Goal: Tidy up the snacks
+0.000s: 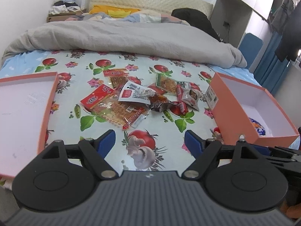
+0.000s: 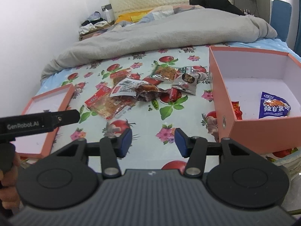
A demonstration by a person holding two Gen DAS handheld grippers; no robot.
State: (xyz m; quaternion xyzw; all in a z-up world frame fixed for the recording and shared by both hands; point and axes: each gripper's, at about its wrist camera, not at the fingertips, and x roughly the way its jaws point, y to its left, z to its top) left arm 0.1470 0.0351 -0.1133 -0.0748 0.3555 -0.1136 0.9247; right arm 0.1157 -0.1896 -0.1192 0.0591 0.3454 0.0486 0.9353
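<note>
A heap of snack packets (image 1: 131,98) (image 2: 135,92) lies on the flowered sheet in the middle of the bed: red packs, a dark clear pouch, a green pack, a red sausage stick (image 1: 180,99) and a silver pouch (image 2: 186,83). An orange box (image 1: 254,101) (image 2: 244,128) stands to the right; a blue packet (image 2: 273,105) and a red one (image 2: 237,110) lie in it. A shallow orange lid (image 1: 47,101) (image 2: 56,131) lies to the left. My left gripper (image 1: 149,141) is open above the sheet, short of the heap. My right gripper (image 2: 152,142) is open too, with nothing between its blue pads.
A grey blanket (image 1: 122,35) is bunched across the bed beyond the snacks, with a padded headboard (image 1: 146,0) behind it. The left gripper's black body (image 2: 37,122) crosses the lid in the right wrist view, a hand below it. Clothes hang at the far right (image 1: 286,18).
</note>
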